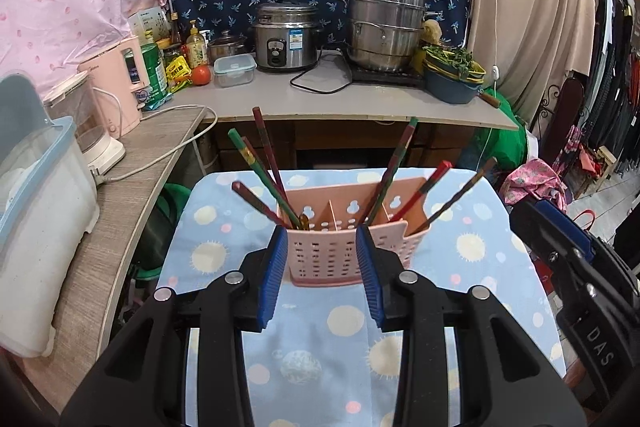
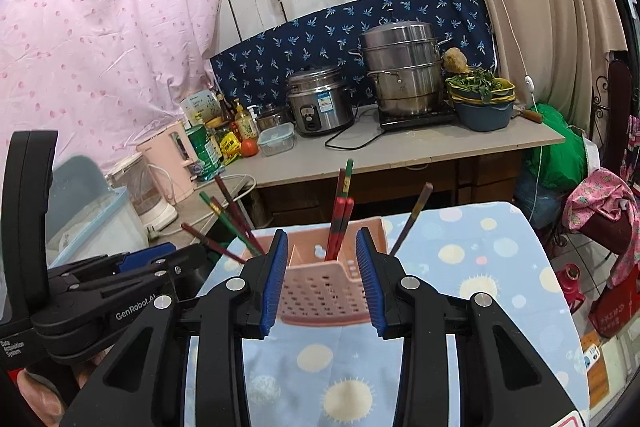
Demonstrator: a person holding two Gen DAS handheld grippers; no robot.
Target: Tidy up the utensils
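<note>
Cluttered kitchen shelving, pots and hung cloths are seen behind a small tabletop (image 1: pixel 460 267) covered in blue planet-print cloth. From the left wrist view, the pink utensil basket (image 1: pixel 344 247) is found standing upright near the middle of that cloth, its perforated front facing the camera and its inside split by dividers. Chopsticks (image 1: pixel 264 163) are fanned out of the left compartment, more chopsticks (image 1: pixel 394 163) lean from the right one, and the middle compartment looks nearly bare. The left tongs (image 1: pixel 322 267) are held released, nothing between the blue pads, just short of the basket front. From the right wrist view, the right tongs (image 2: pixel 322 279) are likewise seen parted and empty before the basket's end wall, with the red-and-green sticks (image 2: pixel 340 223) bunched just beyond. No stray utensil is visible on the cloth, so sorting is judged largely done; any further tidying would best be made by pinching one stick low on its shaft and lifting straight, so the light basket is not tipped.
</note>
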